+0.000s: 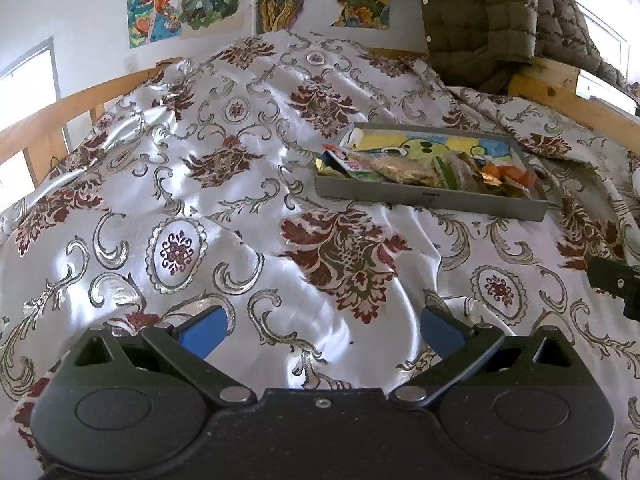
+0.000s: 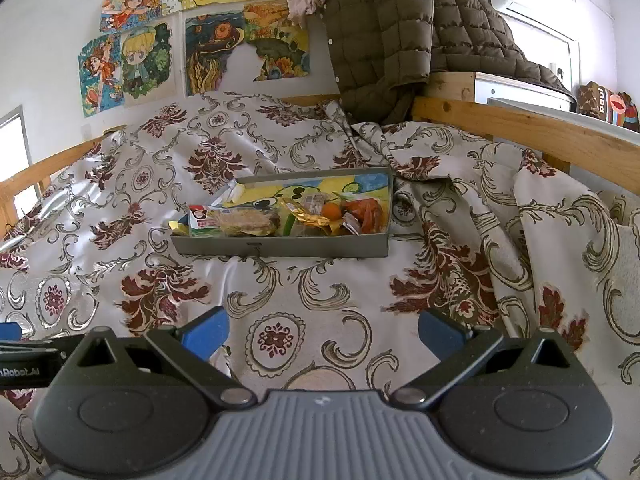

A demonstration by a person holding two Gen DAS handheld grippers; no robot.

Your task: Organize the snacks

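Blue pads tip both tools, and on each the fingers are spread wide with nothing between them: the left gripper and the right gripper hover over the bedspread, pinching and touching nothing. Beyond them, well apart from either tool, sits the shallow grey tray on the cloth, ahead of the right gripper and off to the right of the left one. The snacks lie heaped along its near wall: a red-and-white packet at the left end, a crumbly bar in clear wrap, a gold foil wrapper and orange pieces at the right, though just how many items overlap there is hard to tell. From here the likely trouble is the slick, rumpled satin: a push on the tray wall could slide or tip it, and closing on one wrapper in that tangle may drag a neighbour out onto the bed.
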